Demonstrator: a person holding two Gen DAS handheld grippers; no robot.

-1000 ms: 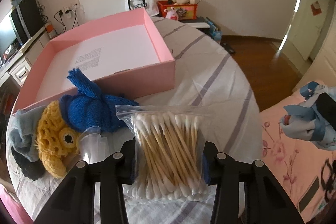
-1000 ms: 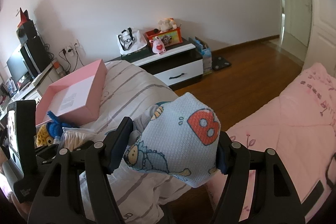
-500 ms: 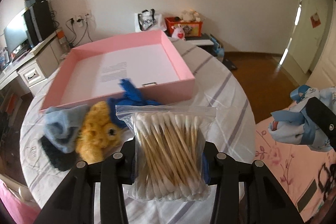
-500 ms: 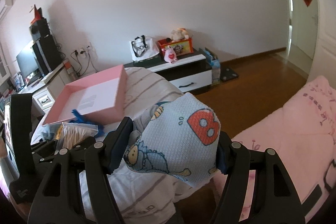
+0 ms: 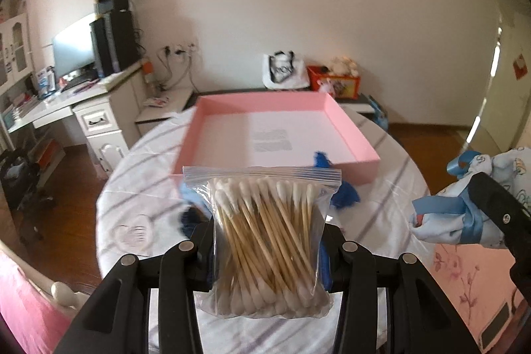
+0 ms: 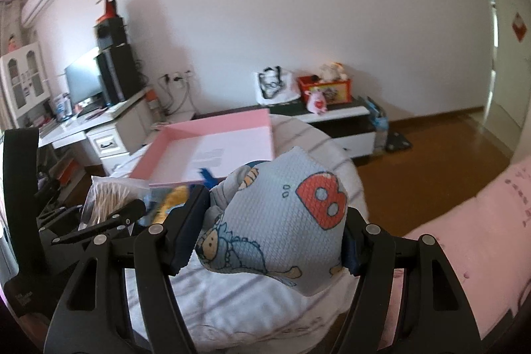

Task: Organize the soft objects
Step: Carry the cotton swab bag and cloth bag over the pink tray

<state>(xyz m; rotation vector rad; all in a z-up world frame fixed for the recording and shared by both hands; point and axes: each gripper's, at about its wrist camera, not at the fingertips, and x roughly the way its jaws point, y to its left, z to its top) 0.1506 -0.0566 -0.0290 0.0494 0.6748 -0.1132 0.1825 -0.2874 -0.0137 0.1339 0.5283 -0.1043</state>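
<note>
Your left gripper was clamped on a clear zip-top plastic bag packed with wooden-stemmed cotton swabs, white tips bunched at top and bottom; the bag stood upright between the black fingers, raised above the round table with its white, grey-striped cloth. Just beyond the bag sat the shallow pink cardboard box, square, open-topped, with a white floor bearing a block of print. A blue knitted toy lay against the box's near wall, mostly hidden behind the bag and blurred.

Your right gripper was closed on a soft, waffle-textured light-blue cloth, bunched into a rounded bundle, printed with a red letter B and cartoon animals. You held it in the air at the table's right edge, beside the pink floral bedding. From the right wrist view, something yellow and knitted showed beside the swab bag, too blurred to identify
</note>
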